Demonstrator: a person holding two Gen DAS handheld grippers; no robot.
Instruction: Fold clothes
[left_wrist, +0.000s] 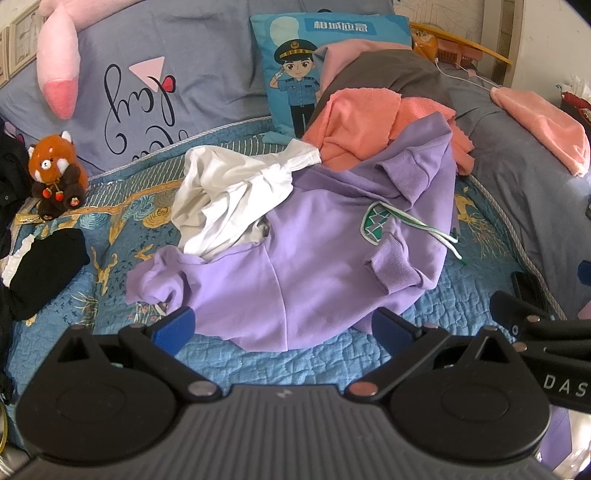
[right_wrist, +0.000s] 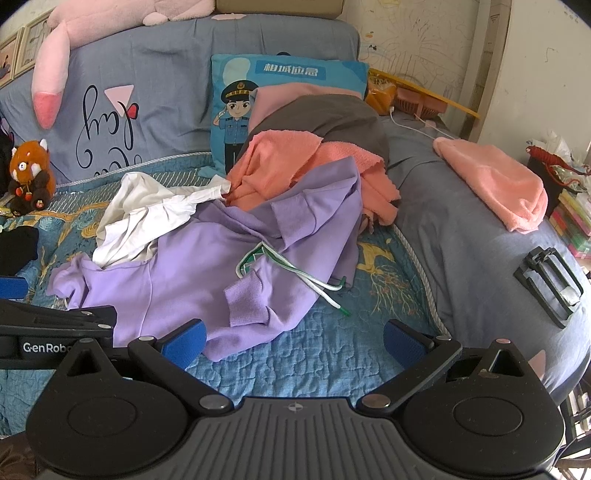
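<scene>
Purple sweatshirt lay crumpled in the middle of the blue quilted bedspread, its ribbed cuff turned toward the near edge. White garment sprawled across its far side, with an orange towel heaped beyond, toward the cartoon cushion at the head end. Left gripper hung spread wide over the sweatshirt's near hem, clutching nothing. Right gripper was spread just as wide, empty too, above the quilt just beside that hem.
</scene>
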